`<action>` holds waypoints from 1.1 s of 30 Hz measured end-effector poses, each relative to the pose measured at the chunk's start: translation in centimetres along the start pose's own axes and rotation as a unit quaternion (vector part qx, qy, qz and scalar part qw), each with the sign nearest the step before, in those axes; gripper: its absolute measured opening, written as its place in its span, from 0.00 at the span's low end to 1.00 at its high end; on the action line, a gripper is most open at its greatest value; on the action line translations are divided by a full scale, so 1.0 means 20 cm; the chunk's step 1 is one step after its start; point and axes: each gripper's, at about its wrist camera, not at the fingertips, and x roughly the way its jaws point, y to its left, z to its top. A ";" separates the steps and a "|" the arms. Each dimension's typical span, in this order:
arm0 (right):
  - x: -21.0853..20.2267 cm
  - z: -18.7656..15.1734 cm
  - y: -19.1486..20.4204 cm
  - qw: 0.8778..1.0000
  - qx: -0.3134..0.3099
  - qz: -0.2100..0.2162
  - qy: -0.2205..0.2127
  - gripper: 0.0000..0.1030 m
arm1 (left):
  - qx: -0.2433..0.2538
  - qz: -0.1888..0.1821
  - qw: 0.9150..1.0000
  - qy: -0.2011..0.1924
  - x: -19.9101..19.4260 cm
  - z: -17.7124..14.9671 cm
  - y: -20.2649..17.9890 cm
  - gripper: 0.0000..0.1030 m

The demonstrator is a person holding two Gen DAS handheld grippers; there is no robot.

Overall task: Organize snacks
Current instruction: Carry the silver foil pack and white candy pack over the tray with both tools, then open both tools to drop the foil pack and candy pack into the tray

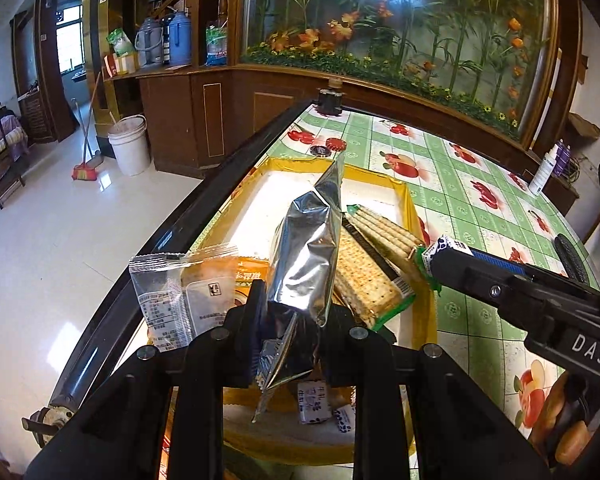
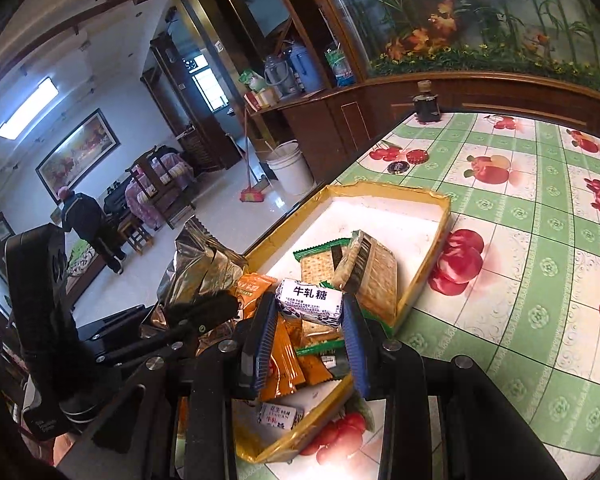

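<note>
A yellow-rimmed tray [image 1: 404, 192] with a white floor sits on the table and holds cracker packs [image 1: 364, 276], orange snack packets and small white candies. My left gripper [image 1: 292, 320] is shut on a silver foil snack bag [image 1: 308, 256] and holds it above the tray's near end. My right gripper [image 2: 310, 312] is shut on a white nougat candy [image 2: 310, 302] with blue print, above the tray [image 2: 428, 256]. The right gripper also shows in the left wrist view [image 1: 444, 256], beside the cracker packs. The foil bag shows in the right wrist view [image 2: 196, 264].
The table has a green checked cloth with fruit prints [image 1: 460, 200]. A dark bottle [image 1: 330, 102] stands at its far corner, two bottle caps [image 1: 328, 148] lie beyond the tray, and a spray bottle [image 1: 544, 172] stands at the right edge. The table's left edge drops to a tiled floor.
</note>
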 end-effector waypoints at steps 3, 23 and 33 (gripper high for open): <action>0.03 0.01 0.00 1.000 0.002 -0.001 0.002 0.33 | -0.002 0.001 1.000 0.003 0.01 0.00 0.02 0.20; 0.36 0.22 -0.10 1.000 0.000 -0.020 0.024 0.33 | -0.008 -0.002 1.000 0.026 0.09 0.02 0.04 0.20; 0.48 0.23 -0.12 0.999 -0.001 -0.029 0.041 0.34 | -0.023 -0.008 0.999 0.045 0.14 0.03 0.06 0.25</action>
